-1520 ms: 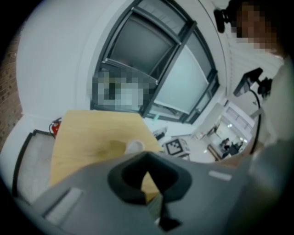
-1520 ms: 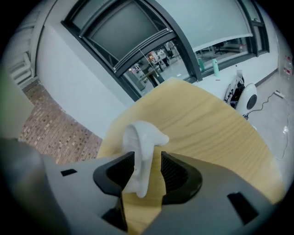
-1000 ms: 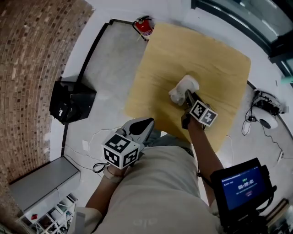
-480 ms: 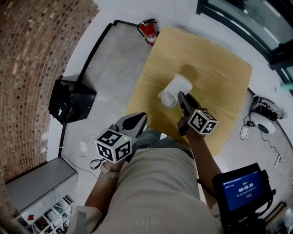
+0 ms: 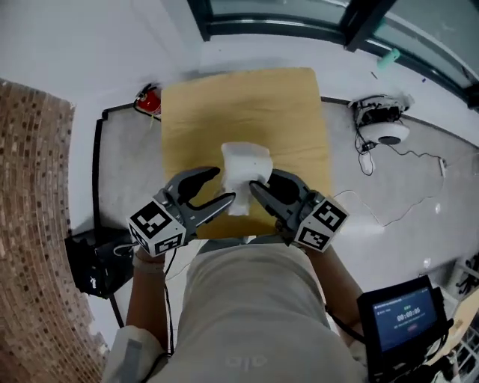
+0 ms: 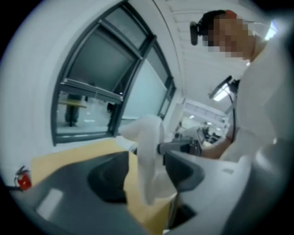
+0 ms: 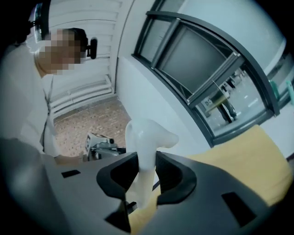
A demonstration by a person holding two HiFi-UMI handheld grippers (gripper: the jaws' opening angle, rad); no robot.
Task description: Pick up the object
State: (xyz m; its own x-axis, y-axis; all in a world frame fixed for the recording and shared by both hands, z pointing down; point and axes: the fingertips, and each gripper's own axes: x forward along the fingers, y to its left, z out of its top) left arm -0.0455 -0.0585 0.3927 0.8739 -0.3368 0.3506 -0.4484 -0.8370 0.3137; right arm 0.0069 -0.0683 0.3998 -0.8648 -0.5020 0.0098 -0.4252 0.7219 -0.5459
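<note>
The pale floor (image 5: 389,194) spreads all round me, with a brick wall (image 5: 34,224) curving up on my left and a dark-framed window (image 5: 299,19) running along the far side. The yellow counter (image 5: 194,112) stands straight ahead of me, its near edge just in front of my body. A black box (image 5: 90,258) sits on the floor by the brick wall on my left, and a small screen (image 5: 403,322) glows low on my right.

I hold both hand-held grippers up over the near edge of the counter, tips turned in toward each other. My right hand-held gripper (image 5: 262,184) is clamped narrow on the object (image 5: 243,168), a white, soft-looking thing; in the right gripper view its two dark pads (image 7: 167,172) press on the object's (image 7: 148,137) thin lower part while the wider top sticks out beyond them. My left hand-held gripper (image 5: 220,187) is opening, its jaws wide. In the left gripper view the object (image 6: 149,156) hangs down between them without either pad closing on it, and the right one's tip shows pinching it from the far side. The object is up off the counter's middle, over its near part; I cannot tell whether its lower end clears the wood.

A round white device (image 5: 385,131) with cables lies on the floor beyond the counter's right side, and a red extinguisher (image 5: 147,99) stands at its far left corner
</note>
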